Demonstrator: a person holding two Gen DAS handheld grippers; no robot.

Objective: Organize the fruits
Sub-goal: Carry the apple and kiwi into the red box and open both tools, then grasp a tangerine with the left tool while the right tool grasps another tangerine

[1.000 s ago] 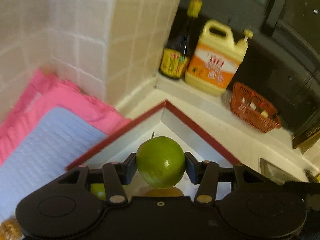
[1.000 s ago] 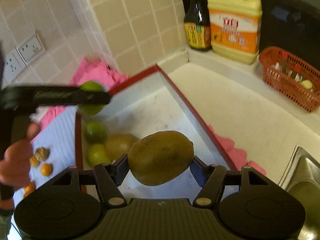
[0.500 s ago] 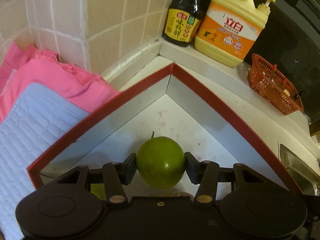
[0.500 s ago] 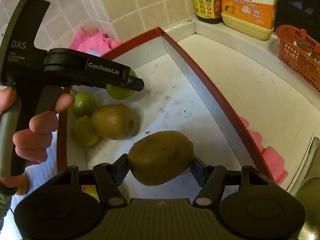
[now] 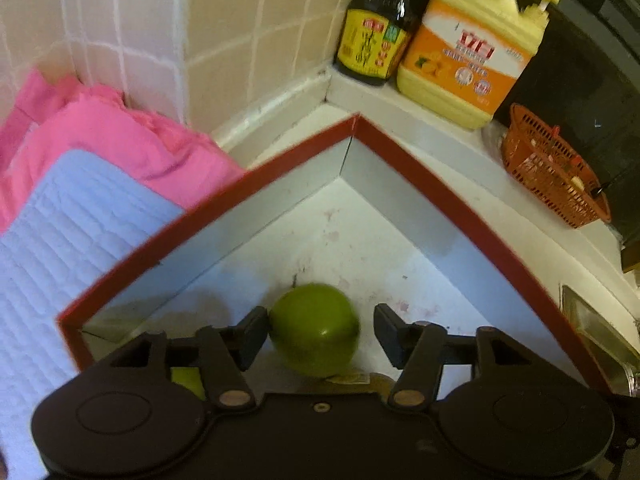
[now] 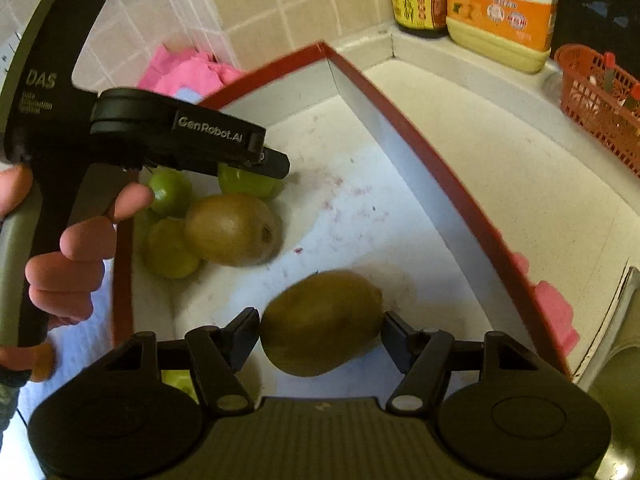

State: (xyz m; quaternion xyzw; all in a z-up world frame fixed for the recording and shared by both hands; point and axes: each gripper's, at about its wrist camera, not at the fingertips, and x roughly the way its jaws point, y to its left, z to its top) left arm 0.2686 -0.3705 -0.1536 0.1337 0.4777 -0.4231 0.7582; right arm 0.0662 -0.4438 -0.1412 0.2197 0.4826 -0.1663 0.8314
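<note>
A white tray with a red rim (image 5: 420,176) lies on the counter. My left gripper (image 5: 320,320) hangs low inside it and its jaws are opening. A green fruit (image 5: 316,328) sits between them, with a clear gap at the right pad. In the right wrist view the left gripper (image 6: 276,164) is over that green fruit (image 6: 244,182). My right gripper (image 6: 322,320) is also opening. A brown kiwi (image 6: 322,322), blurred, lies loosely between its pads over the tray floor (image 6: 360,216). A second kiwi (image 6: 230,228) and two green fruits (image 6: 170,190) (image 6: 170,248) lie in the tray's left corner.
A dark sauce bottle (image 5: 372,40) and a yellow jug (image 5: 468,56) stand in the tiled corner behind the tray. A red basket (image 5: 552,172) is to the right, near a sink edge (image 6: 616,360). A pink cloth (image 5: 120,140) and pale blue mat (image 5: 60,220) lie left, with small orange fruits (image 6: 42,362).
Both grippers sank toward the tray. The left jaws spread off the green fruit, which now sits lower. The kiwi in the right gripper has tilted and blurred as its jaws widened slightly.
</note>
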